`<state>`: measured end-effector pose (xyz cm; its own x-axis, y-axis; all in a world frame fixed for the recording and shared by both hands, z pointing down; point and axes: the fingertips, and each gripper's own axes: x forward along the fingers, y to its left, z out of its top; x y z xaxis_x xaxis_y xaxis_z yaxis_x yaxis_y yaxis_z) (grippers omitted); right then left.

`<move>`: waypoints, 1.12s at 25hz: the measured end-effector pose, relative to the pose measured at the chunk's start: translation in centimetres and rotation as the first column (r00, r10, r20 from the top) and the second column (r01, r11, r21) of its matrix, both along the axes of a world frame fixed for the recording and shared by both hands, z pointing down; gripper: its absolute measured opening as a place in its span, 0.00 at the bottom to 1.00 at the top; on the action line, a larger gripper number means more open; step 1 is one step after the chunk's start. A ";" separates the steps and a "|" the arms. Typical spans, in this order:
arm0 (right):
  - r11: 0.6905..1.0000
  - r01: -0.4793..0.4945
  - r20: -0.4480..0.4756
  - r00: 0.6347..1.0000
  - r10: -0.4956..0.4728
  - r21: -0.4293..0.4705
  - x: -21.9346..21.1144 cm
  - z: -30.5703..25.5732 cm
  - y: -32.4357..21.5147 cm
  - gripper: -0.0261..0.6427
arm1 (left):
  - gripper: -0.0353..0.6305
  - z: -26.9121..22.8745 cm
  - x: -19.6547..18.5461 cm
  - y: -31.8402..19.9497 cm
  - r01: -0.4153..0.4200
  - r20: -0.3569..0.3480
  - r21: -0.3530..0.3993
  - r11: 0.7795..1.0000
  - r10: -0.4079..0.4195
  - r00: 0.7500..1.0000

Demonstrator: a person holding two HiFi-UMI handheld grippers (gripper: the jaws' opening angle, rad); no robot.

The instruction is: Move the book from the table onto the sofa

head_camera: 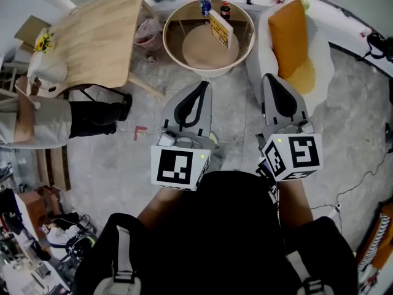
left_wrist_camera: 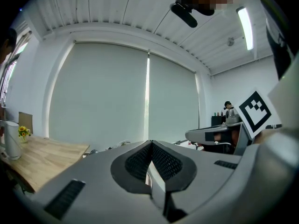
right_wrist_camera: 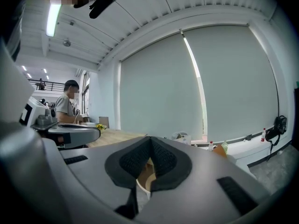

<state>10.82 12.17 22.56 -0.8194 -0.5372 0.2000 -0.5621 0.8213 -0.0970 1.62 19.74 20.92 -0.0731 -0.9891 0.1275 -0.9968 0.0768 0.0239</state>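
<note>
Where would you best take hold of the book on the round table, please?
Probably the book's top edge, from above on the near side: it stands on edge on the table, both faces seemingly free to pinch, and bottles stand just behind it.

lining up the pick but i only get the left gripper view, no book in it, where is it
Observer: The book stands upright on the round table, seen in the head view.
Operator: anything near it
Observer: A blue bottle and a dark bottle stand on the table just beyond it.
Operator: and the sofa
Observer: The sofa is right of that table, with an orange cushion on it.
</note>
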 end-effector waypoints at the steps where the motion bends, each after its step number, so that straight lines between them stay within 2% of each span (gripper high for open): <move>1: 1.000 0.004 -0.001 1.000 -0.004 0.002 -0.5 0.0 -0.2 0.05 | 0.07 0.0 -0.5 -0.2 -0.001 0.003 -0.001 1.000 0.001 1.000; 12: 0.999 0.029 -0.021 0.999 -0.028 0.022 -5.8 0.6 -1.9 0.05 | 0.07 0.9 -5.7 -1.8 -0.007 0.007 -0.006 1.000 0.007 1.000; 28: 0.999 -0.038 -0.043 0.998 0.039 0.004 -9.8 1.6 -5.5 0.05 | 0.07 1.2 -10.2 -4.9 -0.063 -0.003 0.006 0.998 0.063 0.998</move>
<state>1.06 6.65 24.11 -0.7887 -0.5688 0.2332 -0.5970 0.7993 -0.0694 -8.63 14.82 22.11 -0.0106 -0.9924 0.1223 -0.9995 0.0141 0.0277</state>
